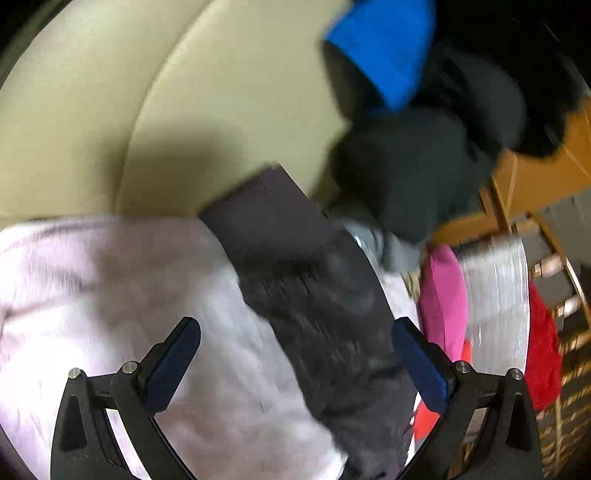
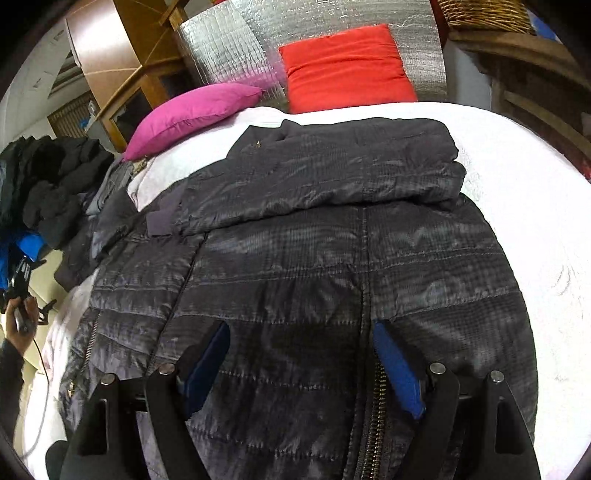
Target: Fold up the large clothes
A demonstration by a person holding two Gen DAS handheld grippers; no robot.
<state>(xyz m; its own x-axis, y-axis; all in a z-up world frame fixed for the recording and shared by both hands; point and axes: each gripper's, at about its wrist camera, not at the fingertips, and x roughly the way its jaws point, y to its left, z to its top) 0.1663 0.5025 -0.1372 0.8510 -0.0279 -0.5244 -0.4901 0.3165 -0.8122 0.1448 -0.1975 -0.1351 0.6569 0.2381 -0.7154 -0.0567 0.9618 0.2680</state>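
A dark quilted jacket lies spread on the white bed, zipper toward me, with one sleeve folded across its upper part. My right gripper is open low over the jacket's lower front, one blue pad on each side of the zipper, and its fingertips touch the fabric. In the blurred left wrist view, my left gripper is open above the bed cover, and the jacket's other sleeve runs beneath it, not gripped. The hand holding that gripper shows at the bed's left edge.
A pile of dark clothes with a blue garment sits beside the bed. A pink pillow and a red pillow lean on silver foil sheeting at the head. Wooden furniture and a wicker basket stand behind.
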